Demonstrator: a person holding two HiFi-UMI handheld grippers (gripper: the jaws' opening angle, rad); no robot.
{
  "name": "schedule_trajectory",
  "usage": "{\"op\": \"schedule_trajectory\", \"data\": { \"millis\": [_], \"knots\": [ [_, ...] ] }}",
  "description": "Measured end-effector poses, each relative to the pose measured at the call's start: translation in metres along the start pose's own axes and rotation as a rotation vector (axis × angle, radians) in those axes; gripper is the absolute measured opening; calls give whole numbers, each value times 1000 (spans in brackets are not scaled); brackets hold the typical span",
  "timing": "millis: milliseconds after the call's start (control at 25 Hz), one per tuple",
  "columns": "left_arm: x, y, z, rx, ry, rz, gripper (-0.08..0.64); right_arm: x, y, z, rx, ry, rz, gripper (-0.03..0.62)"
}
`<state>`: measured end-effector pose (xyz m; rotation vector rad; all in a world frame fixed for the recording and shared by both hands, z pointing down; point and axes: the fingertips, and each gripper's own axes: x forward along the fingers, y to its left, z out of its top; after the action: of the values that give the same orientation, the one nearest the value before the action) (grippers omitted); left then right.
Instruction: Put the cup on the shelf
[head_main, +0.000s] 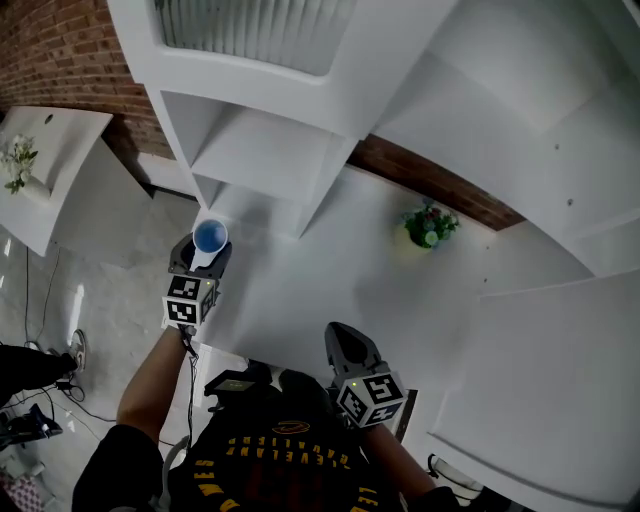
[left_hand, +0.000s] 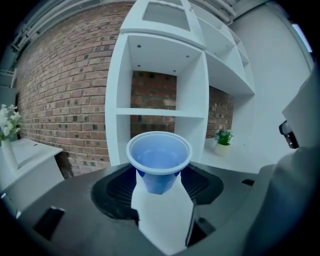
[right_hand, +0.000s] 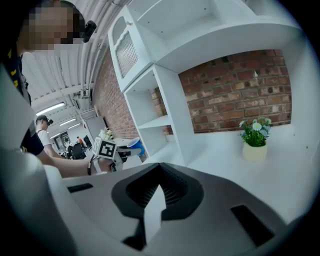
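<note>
A blue plastic cup (left_hand: 159, 160) sits upright and open-mouthed at the tip of the left gripper (left_hand: 159, 189), its lower body pinched between the two white jaws, which are spread wide around it and press on either side, while its rim stands clear above them. From the head view, the cup (head_main: 210, 238) is held in the air at the left end of a white counter (head_main: 330, 290), just in front of the bottom left compartment of a white shelf unit (head_main: 262, 150) and not resting on any board. The left gripper (head_main: 205, 256) points toward that unit, with a brick wall (left_hand: 65, 100) showing behind the open compartments. The right gripper (head_main: 345, 345) hangs lower and nearer the person, well apart from the cup, its jaws drawn together with nothing between them, as the right gripper view (right_hand: 156, 200) shows. That view also catches the cup (right_hand: 134, 146) off to its left. A small potted plant (head_main: 428, 227) stands on the counter to the right of the shelf unit, near the wall.
</note>
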<state>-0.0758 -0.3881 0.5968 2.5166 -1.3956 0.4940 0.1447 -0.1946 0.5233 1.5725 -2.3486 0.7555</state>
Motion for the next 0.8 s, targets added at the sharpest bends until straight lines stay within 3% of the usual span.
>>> {"op": "schedule_trajectory", "data": {
  "millis": [480, 800],
  "knots": [
    [99, 27, -34, -74, 81, 62, 279, 9, -36, -20, 45, 61, -35, 3],
    [146, 43, -46, -51, 119, 84, 279, 15, -40, -27, 68, 98, -65, 3]
  ]
}}
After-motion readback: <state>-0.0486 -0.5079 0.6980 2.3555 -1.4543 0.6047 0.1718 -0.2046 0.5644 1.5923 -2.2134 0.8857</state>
